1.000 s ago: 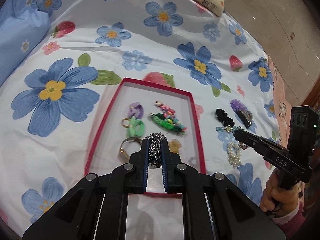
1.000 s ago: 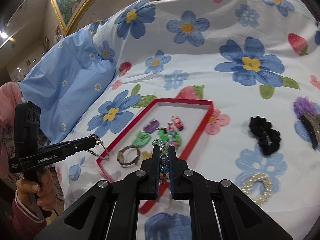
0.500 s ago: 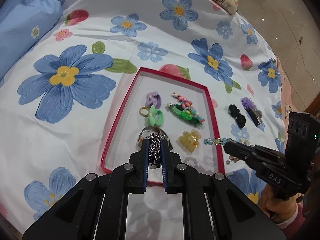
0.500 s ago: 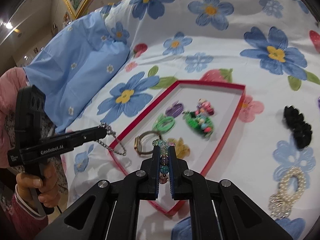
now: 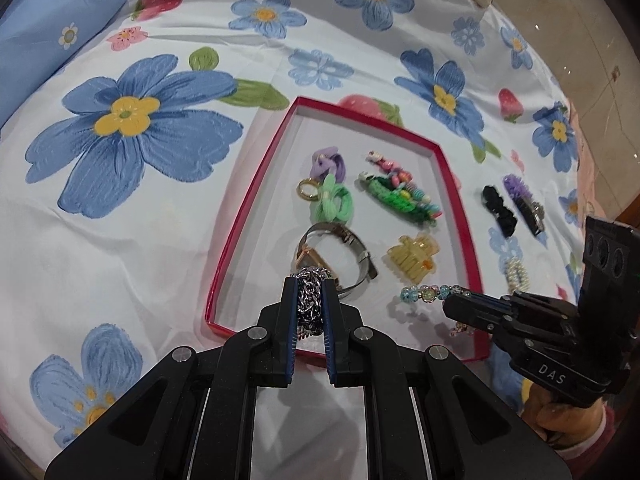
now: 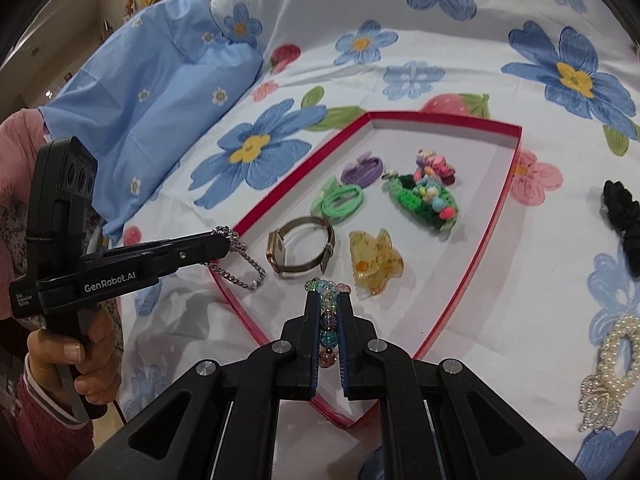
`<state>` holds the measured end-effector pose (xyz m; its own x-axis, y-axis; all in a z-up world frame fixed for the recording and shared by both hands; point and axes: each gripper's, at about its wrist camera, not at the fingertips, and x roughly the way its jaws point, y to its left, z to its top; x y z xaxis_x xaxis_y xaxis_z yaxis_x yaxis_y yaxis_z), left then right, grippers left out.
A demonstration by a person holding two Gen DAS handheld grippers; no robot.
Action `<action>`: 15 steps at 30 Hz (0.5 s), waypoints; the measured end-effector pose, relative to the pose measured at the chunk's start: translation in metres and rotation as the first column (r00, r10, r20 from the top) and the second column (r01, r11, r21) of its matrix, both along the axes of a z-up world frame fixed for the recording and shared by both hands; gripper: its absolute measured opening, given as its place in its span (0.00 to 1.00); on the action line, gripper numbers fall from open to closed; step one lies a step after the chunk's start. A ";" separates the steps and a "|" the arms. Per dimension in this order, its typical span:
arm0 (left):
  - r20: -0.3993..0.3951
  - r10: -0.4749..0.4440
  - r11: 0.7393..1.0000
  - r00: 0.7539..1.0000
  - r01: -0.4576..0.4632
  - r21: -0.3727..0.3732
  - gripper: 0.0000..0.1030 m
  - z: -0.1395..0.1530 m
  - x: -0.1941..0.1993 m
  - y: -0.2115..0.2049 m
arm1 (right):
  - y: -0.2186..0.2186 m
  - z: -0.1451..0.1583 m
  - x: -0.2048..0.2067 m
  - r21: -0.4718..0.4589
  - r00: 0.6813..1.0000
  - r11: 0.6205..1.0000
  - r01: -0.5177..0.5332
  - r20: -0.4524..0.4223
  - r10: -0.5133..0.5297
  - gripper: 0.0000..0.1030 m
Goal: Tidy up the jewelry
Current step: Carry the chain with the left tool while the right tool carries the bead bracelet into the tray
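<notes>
While both tools hang over the flowered bedsheet (image 5: 120, 240), my left gripper (image 5: 310, 292) pinches a bunched silver link chain (image 5: 309, 306) at the lower centre of its view, above the near edge of the shallow red-rimmed cardboard tray (image 5: 256, 200). My right gripper (image 6: 329, 300) clamps a string of pale crystal beads (image 6: 327, 320) over the tray's near corner. Inside the tray lie a metal-band wristwatch (image 6: 300, 250), an amber claw clip (image 6: 374, 262), a green hair tie (image 6: 340, 200) and a purple hair tie (image 6: 362, 168). At lower right of the right view, a pearl bracelet (image 6: 612, 356) rests on the sheet outside the tray.
</notes>
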<state>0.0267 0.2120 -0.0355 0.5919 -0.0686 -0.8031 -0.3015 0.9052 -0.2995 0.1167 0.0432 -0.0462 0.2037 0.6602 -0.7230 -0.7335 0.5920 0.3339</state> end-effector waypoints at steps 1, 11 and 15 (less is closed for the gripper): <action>-0.008 0.000 1.000 1.000 0.000 0.003 0.09 -0.003 0.001 0.000 | 0.001 -0.001 0.001 -0.004 1.000 1.000 -0.001 -0.004 0.001 0.07; -0.072 -0.007 1.000 0.997 0.008 0.017 0.09 -0.023 0.010 0.003 | 0.011 -0.013 0.006 -0.077 1.000 0.997 -0.019 -0.015 0.018 0.07; -0.092 -0.011 1.000 0.996 0.013 0.028 0.09 -0.027 0.013 0.003 | 0.017 -0.013 0.006 -0.110 0.999 0.993 -0.038 -0.010 0.038 0.07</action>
<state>0.0394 0.2145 -0.0629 0.5146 -0.0517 -0.8559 -0.3156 0.9166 -0.2452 0.1229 0.0605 -0.0596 0.1742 0.5836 -0.7931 -0.7539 0.5972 0.2739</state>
